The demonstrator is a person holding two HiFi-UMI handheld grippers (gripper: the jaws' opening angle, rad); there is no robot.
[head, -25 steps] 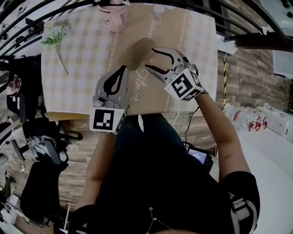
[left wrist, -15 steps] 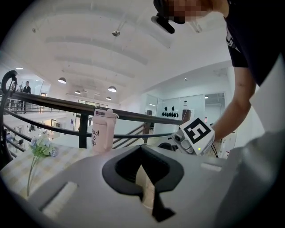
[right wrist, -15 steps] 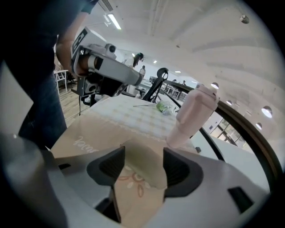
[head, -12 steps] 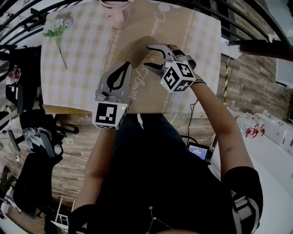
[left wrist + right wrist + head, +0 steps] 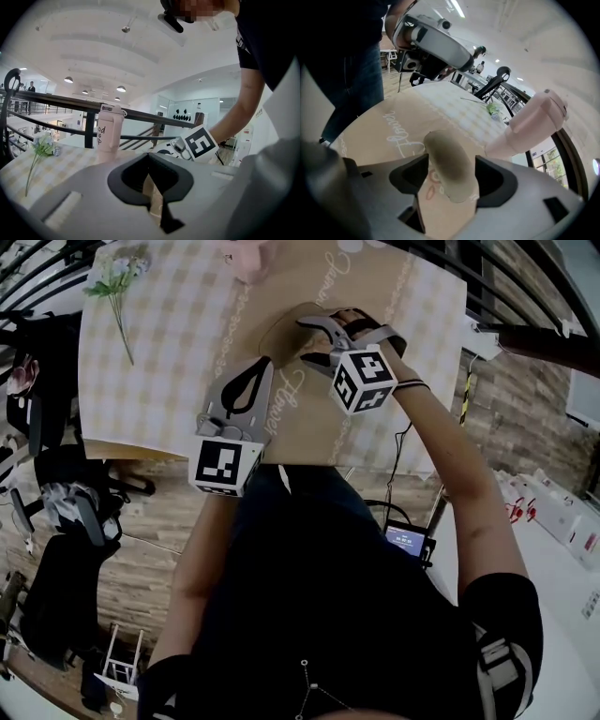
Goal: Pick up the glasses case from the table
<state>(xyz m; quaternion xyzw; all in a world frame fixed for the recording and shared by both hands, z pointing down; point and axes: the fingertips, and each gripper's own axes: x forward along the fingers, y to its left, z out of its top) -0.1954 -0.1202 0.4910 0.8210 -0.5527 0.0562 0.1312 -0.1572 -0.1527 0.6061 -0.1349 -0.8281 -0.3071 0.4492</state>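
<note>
The olive-brown glasses case lies on the tan runner of the checked tablecloth. My right gripper points steeply down over the glasses case, one jaw on each side of it. Its jaws are opening, and in the right gripper view the case fills almost the whole gap of my right gripper; I see no firm press on it. My left gripper hovers level just left of the case, shut on nothing, and in its own view my left gripper faces the right gripper's marker cube.
A pink bottle stands at the table's far edge, behind the case. An artificial flower sprig lies at the far left of the cloth. The table's near edge runs just below the left gripper. Dark railings curve beyond the table.
The right gripper has come down onto the table with the case between its jaws and rolled its wrist, turning its marker cube. The left gripper sank slightly.
</note>
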